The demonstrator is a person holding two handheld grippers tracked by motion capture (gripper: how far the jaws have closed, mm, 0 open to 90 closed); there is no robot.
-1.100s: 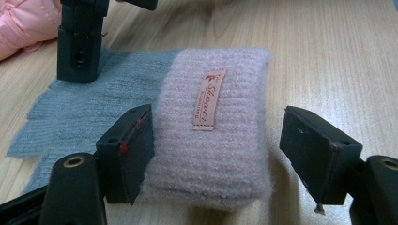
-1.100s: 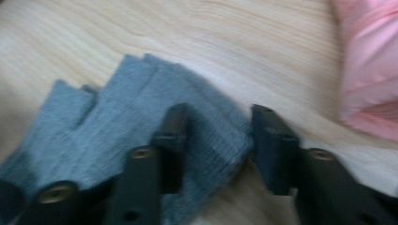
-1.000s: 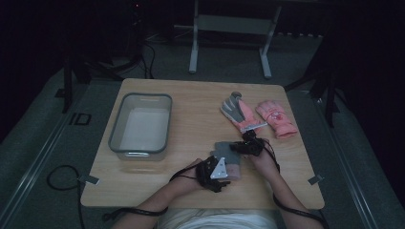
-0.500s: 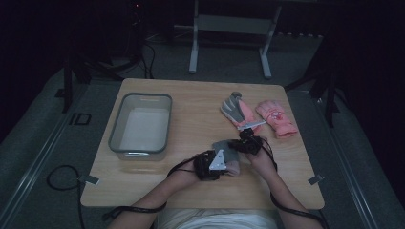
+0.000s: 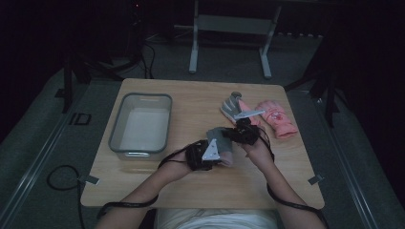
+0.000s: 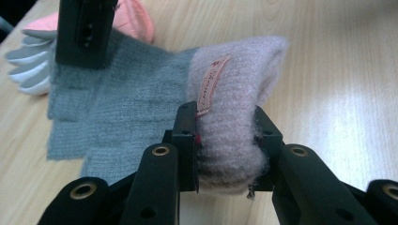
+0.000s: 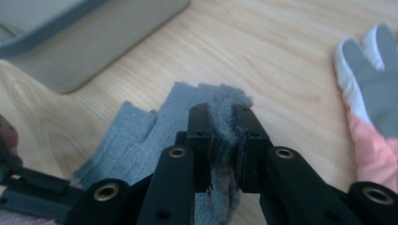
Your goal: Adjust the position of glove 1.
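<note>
Both tongs shifted slightly left, clamping grey glove [image 5: 220,139], bin [image 5: 141,126] beside, pink gloves [image 5: 277,117] behind

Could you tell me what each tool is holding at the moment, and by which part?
Both grip one grey knit glove: the left tool clamps its fuzzy pink cuff, the right tool pinches its grey finger end.

A wooden worktop [image 5: 191,191] stands in a dim room. On its left part sits a grey rectangular tub [image 5: 140,125]. At the near middle, the left tongs [image 5: 206,153] and right tongs [image 5: 241,132] meet over a grey knitted glove [image 5: 218,139] (its near end looks pinkish). Whether either is clamped on it cannot be told from here. Just beyond lie a grey-and-white glove [image 5: 232,107] and a pink glove [image 5: 277,119], side by side. Black cables [image 5: 286,202] trail off the near edge.
</note>
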